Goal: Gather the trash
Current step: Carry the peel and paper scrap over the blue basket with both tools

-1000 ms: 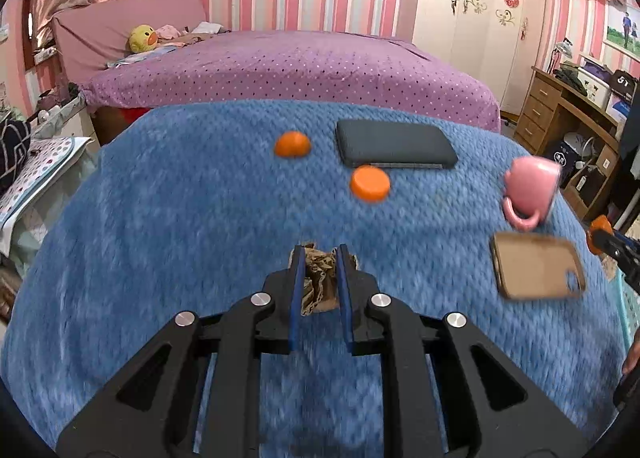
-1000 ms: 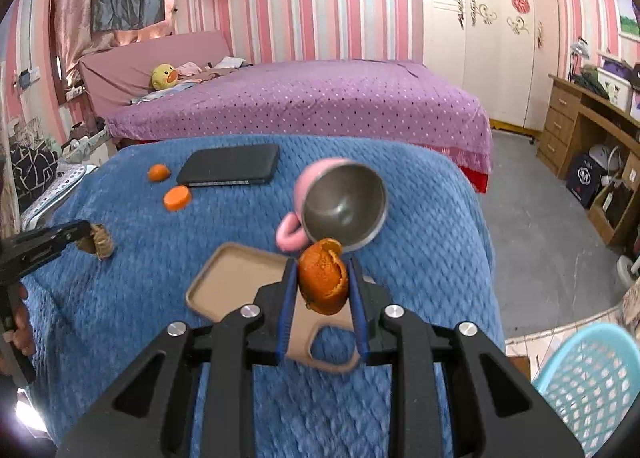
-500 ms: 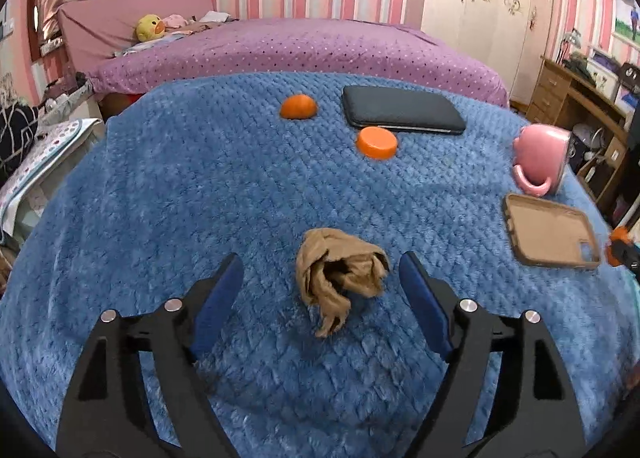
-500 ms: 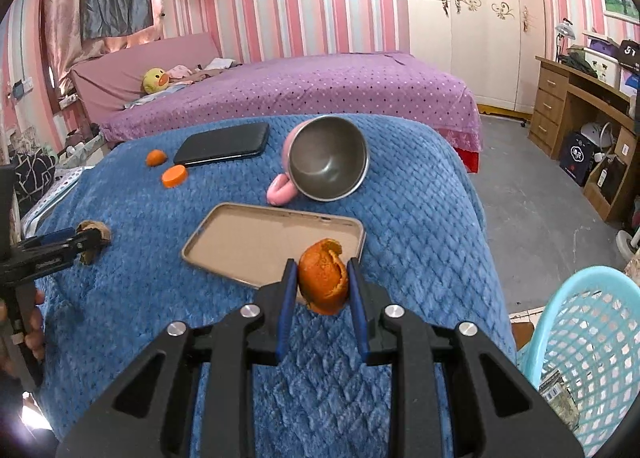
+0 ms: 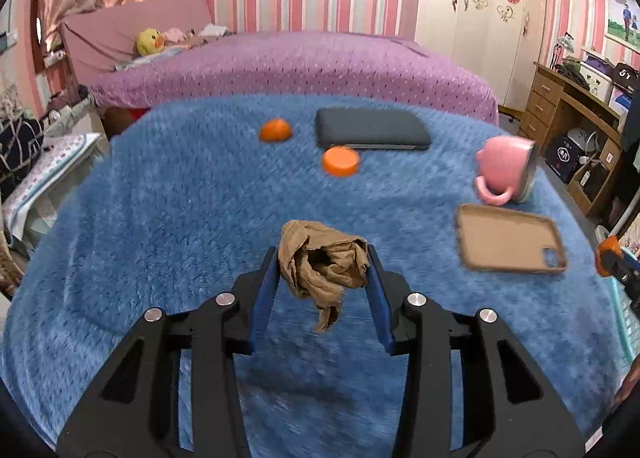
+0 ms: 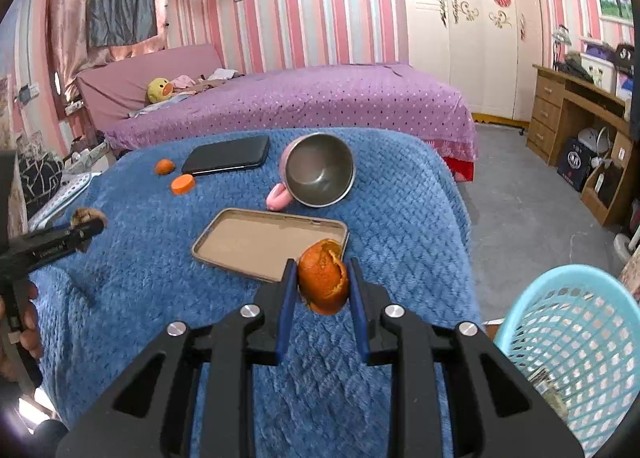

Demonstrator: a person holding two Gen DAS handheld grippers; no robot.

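A crumpled brown paper wad sits between the blue pads of my left gripper. Its jaws are closing and both pads touch the wad's sides; a loose tail hangs below it over the blue blanket. My right gripper is shut on a piece of orange peel, held above the blanket's near edge. A light blue mesh basket stands on the floor to its lower right. The left gripper shows at the left of the right wrist view with the wad at its tip.
Further back on the blanket lie an orange piece, an orange round slice, a dark flat case, a tipped pink mug and a tan phone case. Behind stands a purple bed, with a wooden desk at right.
The left jaws let the paper wad go, spread wide, then came back in around its full width. The right gripper drew back with the peel, bringing the basket into view.
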